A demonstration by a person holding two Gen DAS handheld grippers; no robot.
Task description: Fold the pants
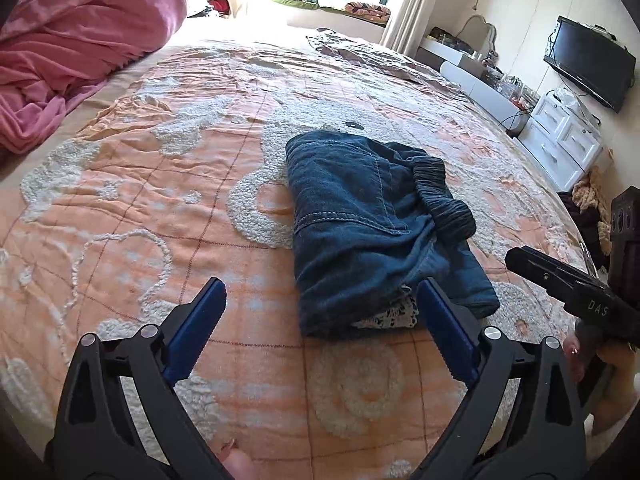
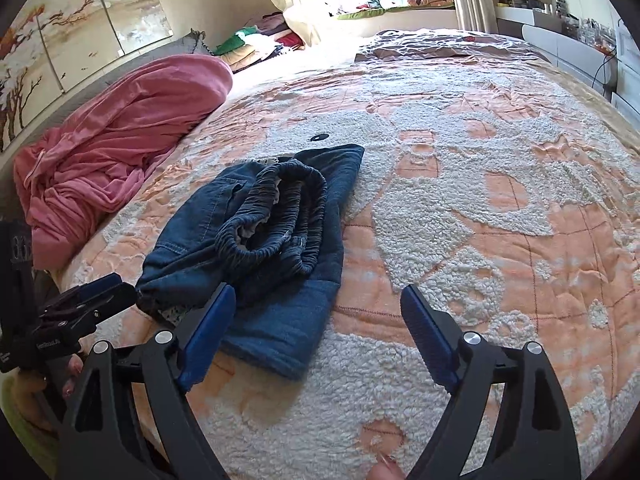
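Note:
The dark blue denim pants lie folded into a compact bundle on the orange and white bedspread, with the ribbed elastic waistband on top at the right side. My left gripper is open and empty, just short of the bundle's near edge. In the right wrist view the pants lie at centre left, waistband curled on top. My right gripper is open and empty, its left finger over the bundle's near corner. Each gripper shows in the other's view: the right one, the left one.
A crumpled pink blanket lies at the head of the bed. A grey quilt lies at the far end. A TV, white drawers and a dresser stand along the right wall. A small dark disc lies beyond the pants.

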